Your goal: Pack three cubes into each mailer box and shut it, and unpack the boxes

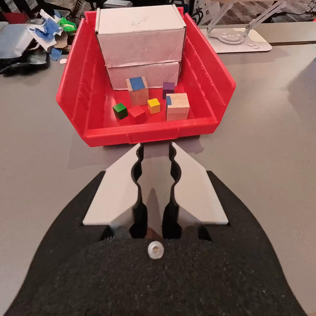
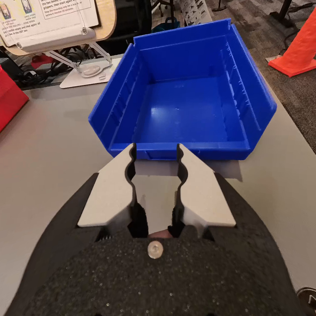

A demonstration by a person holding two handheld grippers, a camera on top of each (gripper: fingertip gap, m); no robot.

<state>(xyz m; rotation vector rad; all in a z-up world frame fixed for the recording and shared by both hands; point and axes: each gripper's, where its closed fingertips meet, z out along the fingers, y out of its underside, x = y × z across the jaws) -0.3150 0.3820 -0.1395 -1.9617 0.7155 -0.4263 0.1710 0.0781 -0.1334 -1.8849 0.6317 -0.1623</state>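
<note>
A red bin (image 1: 150,135) sits on the grey table ahead of my left gripper (image 1: 156,145), which is open and empty just short of the bin's front lip. In the bin two shut white mailer boxes are stacked, the upper (image 1: 140,34) on the lower (image 1: 143,75). In front of them lie a green cube (image 1: 120,111), a red cube (image 1: 137,114), a yellow cube (image 1: 153,106), a purple cube (image 1: 168,89) and two larger wooden blocks with blue patches (image 1: 138,92) (image 1: 177,106). My right gripper (image 2: 156,147) is open and empty at the front lip of an empty blue bin (image 2: 184,150).
A heap of crumpled paper and dark cloth (image 1: 34,41) lies at the table's far left. A white stand with a printed sheet (image 2: 85,68) stands between the bins at the back. An orange cone (image 2: 297,51) stands on the carpet to the right. The red bin's corner (image 2: 10,100) shows at left. Across from one pair of fingers to the other is roughly 55 cm. The red cube (image 1: 137,114) is closer to my left gripper, around 11 cm from its tips; the right tips are 60 cm off.
</note>
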